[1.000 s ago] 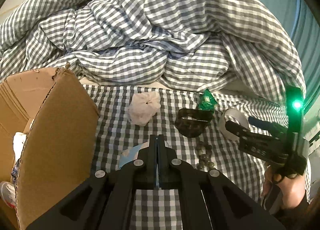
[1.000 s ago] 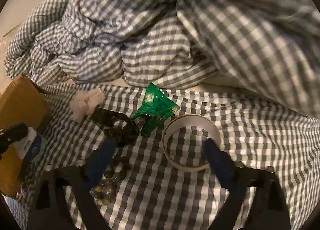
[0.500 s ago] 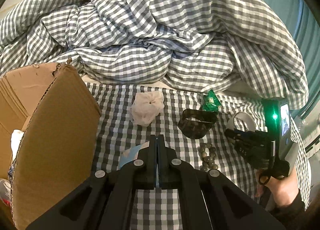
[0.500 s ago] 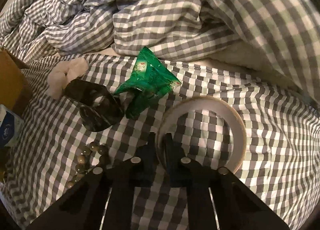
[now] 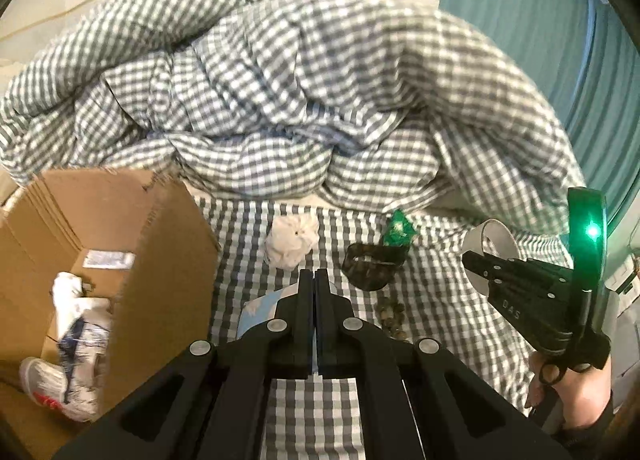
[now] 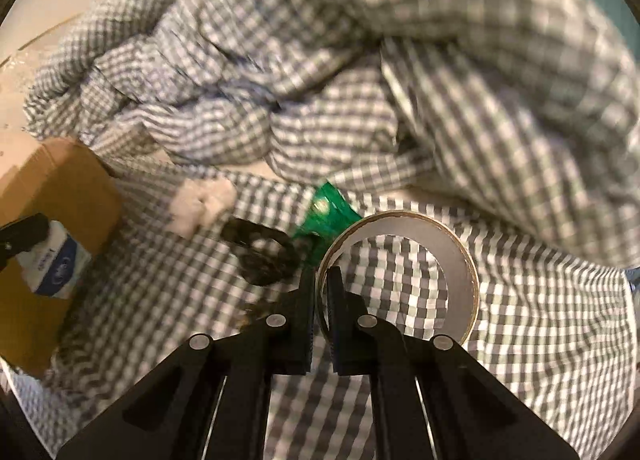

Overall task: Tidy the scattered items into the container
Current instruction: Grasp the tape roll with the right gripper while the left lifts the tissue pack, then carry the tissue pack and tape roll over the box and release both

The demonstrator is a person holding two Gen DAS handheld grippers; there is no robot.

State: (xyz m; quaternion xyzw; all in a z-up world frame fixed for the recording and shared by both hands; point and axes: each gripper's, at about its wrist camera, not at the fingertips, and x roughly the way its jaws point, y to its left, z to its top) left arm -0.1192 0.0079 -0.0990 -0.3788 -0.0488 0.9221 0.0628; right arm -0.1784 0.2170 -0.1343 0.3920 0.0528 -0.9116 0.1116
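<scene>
My left gripper is shut on a blue-and-white tissue packet and holds it above the checked bed sheet, next to the open cardboard box. The right wrist view shows that packet in front of the box. My right gripper is shut on the wall of a tape roll, lifted off the sheet. In the left wrist view this gripper and the roll hang at the right. A white scrunchie, green wrapper, dark hair clip and bead bracelet lie on the sheet.
A crumpled checked duvet is heaped behind the items. White cloth pieces lie inside the box. A teal curtain hangs at the far right. A person's hand grips the right tool's handle.
The right gripper closed on the tape roll's wall and lifted it off the sheet. The left gripper rose with the packet, so the inside of the box came into view.
</scene>
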